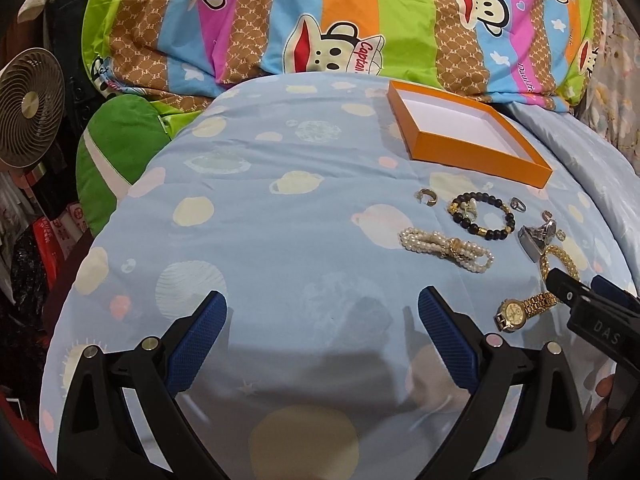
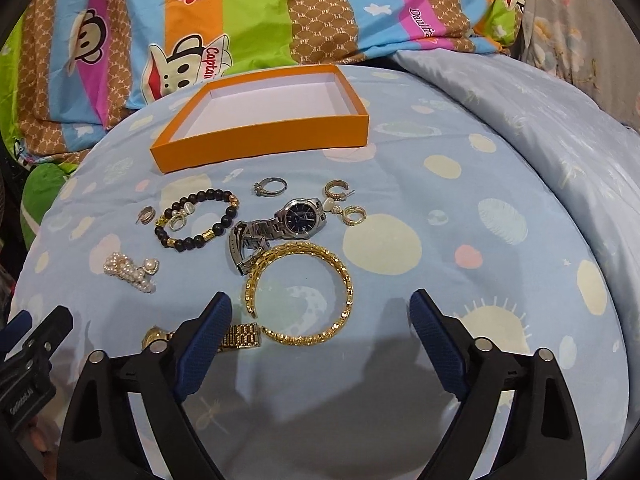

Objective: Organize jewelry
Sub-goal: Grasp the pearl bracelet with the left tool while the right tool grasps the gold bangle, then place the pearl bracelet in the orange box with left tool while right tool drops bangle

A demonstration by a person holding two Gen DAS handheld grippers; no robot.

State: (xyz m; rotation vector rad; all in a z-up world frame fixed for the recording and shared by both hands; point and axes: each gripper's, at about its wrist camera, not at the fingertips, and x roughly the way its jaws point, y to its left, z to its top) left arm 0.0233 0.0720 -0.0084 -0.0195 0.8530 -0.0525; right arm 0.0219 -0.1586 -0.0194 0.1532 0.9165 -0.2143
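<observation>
A pale blue spotted quilt point(image 2: 500, 208) is spread over the bed, with a striped cartoon-monkey blanket point(image 2: 248, 20) bunched behind it. An orange box point(image 2: 264, 136), shallow and white inside, is set on the quilt beyond the jewelry, with nothing seen in it. The left gripper point(image 1: 322, 334) is held above bare quilt with its blue pads spread wide and nothing between them. The right gripper point(image 2: 322, 334) is likewise held apart, nothing pressed by its pads; a gold bangle point(image 2: 300, 292) lies just ahead of the gap, and a gold watch point(image 2: 236, 336) is partly hidden behind its left finger. A silver watch point(image 2: 280, 226) with a dark dial is laid just beyond the bangle, its band touching it. A black bead bracelet point(image 2: 196, 220) is placed left of the silver watch, and a pearl bracelet point(image 2: 132, 272) lies nearer, well apart from the box. A silver ring point(image 2: 270, 187) is seen between the silver watch and the box. Small gold hoop earrings point(image 2: 344, 204) are scattered right of the dial.
</observation>
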